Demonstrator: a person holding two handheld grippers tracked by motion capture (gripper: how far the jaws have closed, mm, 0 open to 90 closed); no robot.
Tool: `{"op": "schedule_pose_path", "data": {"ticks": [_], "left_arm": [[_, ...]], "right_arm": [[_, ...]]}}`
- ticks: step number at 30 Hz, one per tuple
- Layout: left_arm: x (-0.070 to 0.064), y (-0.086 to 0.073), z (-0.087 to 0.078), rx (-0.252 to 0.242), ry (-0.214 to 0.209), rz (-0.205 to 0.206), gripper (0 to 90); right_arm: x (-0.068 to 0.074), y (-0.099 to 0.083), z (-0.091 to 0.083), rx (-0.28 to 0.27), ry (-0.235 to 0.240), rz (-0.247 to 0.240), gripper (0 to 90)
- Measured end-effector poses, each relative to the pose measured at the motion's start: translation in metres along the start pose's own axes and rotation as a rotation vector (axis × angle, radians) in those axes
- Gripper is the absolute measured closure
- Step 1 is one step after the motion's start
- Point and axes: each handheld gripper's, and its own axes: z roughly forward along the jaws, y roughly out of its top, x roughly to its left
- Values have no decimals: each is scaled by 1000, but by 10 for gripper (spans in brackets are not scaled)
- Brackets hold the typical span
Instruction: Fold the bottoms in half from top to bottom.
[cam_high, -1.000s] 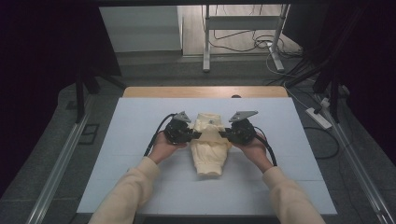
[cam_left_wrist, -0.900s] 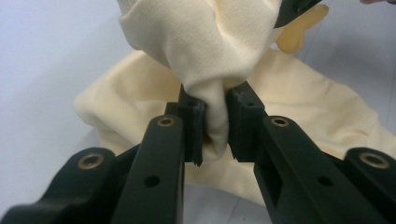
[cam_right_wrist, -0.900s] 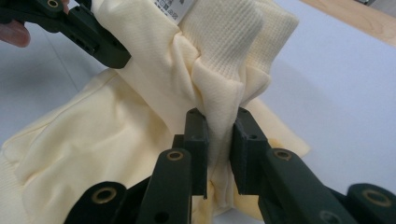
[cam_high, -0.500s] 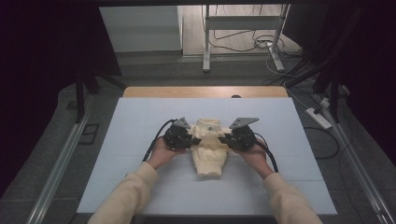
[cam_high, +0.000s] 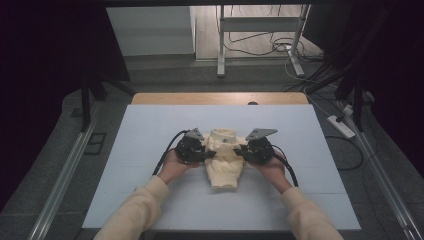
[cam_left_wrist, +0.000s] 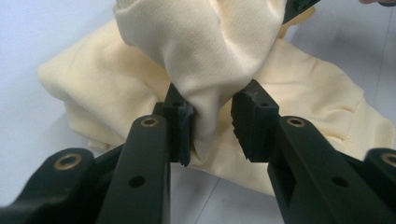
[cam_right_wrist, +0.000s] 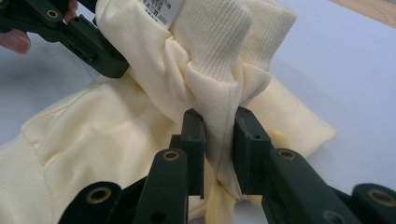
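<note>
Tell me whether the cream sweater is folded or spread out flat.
Folded: the cream knit sweater lies as a narrow bundle on the pale blue table, layers stacked. The left gripper and right gripper each pinch a bunched fold.

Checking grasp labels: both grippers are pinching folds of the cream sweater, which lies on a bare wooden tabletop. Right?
Not quite: the cream sweater lies on a pale blue sheet that covers the table, as the high view shows; wood shows just at the far edge. The left gripper and right gripper each do pinch a fold of it.
</note>
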Motion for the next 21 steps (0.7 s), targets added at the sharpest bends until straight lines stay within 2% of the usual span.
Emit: {"op": "schedule_pose_path", "data": {"ticks": [8, 17, 21], "left_arm": [[-4, -2, -2, 4, -10, 19, 610], [-9, -5, -6, 12, -19, 34, 566], [-13, -6, -8, 18, -22, 44, 508]], "right_arm": [[4, -2, -4, 6, 25, -13, 688], [9, -5, -8, 5, 30, -23, 664], [11, -7, -12, 10, 33, -26, 637]]}}
